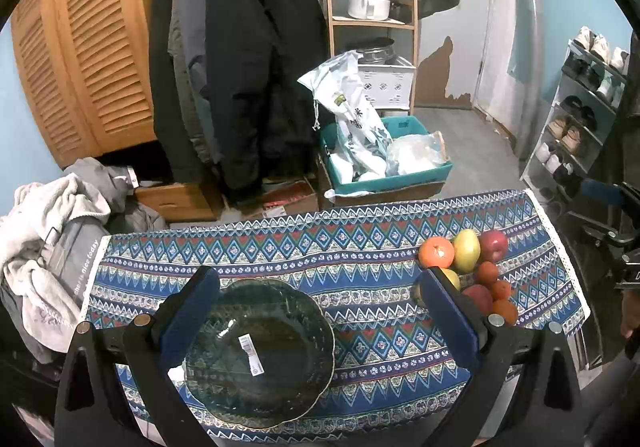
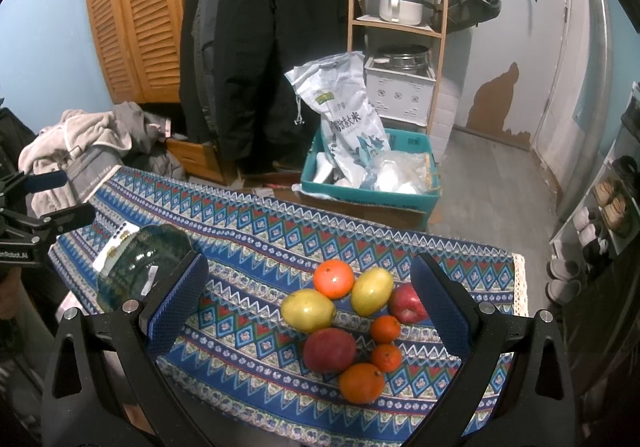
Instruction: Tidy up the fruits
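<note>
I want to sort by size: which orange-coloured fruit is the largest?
The orange at the far end of the pile, beside the two yellow fruits; the others are smaller.

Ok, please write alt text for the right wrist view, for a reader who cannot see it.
An open claw hovers over eight fruits clustered on a patterned blue cloth: oranges, yellow fruits and red ones. An empty glass bowl sits at the left.

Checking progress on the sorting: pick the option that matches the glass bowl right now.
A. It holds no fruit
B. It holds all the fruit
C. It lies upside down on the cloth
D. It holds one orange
A: the glass bowl stands upright with only a label sticker inside, while the fruit pile sits on the patterned cloth apart from it.
</note>
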Tool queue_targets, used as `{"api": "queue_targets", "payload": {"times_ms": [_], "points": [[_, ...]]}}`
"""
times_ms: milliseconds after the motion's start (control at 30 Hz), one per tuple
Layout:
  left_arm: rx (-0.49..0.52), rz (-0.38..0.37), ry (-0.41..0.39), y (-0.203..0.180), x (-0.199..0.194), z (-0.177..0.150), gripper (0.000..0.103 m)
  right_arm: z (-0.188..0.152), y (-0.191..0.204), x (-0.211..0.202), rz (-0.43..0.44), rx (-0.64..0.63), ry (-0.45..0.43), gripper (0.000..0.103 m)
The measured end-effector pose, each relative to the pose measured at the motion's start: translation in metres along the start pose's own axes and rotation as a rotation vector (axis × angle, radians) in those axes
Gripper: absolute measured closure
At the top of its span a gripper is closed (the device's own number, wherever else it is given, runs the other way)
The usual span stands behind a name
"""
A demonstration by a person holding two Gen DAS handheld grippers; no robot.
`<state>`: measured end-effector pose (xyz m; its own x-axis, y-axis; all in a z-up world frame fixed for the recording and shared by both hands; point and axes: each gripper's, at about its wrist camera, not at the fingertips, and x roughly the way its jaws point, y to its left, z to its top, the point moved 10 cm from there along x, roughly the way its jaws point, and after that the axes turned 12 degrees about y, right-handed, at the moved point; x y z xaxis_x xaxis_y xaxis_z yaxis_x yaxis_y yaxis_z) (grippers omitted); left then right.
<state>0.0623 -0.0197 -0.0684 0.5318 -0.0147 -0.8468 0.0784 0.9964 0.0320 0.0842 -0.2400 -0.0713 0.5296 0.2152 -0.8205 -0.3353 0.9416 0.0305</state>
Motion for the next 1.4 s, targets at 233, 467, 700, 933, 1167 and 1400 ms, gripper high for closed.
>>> {"api": "queue_targets", "payload": {"times_ms": [233,467,700,933,1167,1400], "points": [[0.006,-0.001,-0.001,-0.003,0.0,-0.001,0.002,-0.003,-0.001,-0.001,-0.001,0.002,0.001,0.003],[0.011,-0.003,0.001,-0.005,0.0,-0.001,0.002,-0.005,-0.004,-0.001,-0.003,0.006,0.002,0.003],[0.025,-0.007,0.008,-0.011,0.004,-0.001,0.002,-0.007,-0.011,-0.002,-0.003,0.017,0.011,0.003],[0.053,-0.03,0.024,-0.024,0.012,-0.005,0.002,-0.013,-0.024,0.003,-0.025,0.034,0.039,0.003],[0.113,-0.073,0.101,-0.049,0.041,-0.023,0.002,-0.034,-0.045,0.025,-0.056,0.059,0.12,0.003],[0.167,-0.082,0.161,-0.069,0.073,-0.039,0.002,-0.064,-0.059,0.052,-0.058,0.079,0.213,0.003]]}}
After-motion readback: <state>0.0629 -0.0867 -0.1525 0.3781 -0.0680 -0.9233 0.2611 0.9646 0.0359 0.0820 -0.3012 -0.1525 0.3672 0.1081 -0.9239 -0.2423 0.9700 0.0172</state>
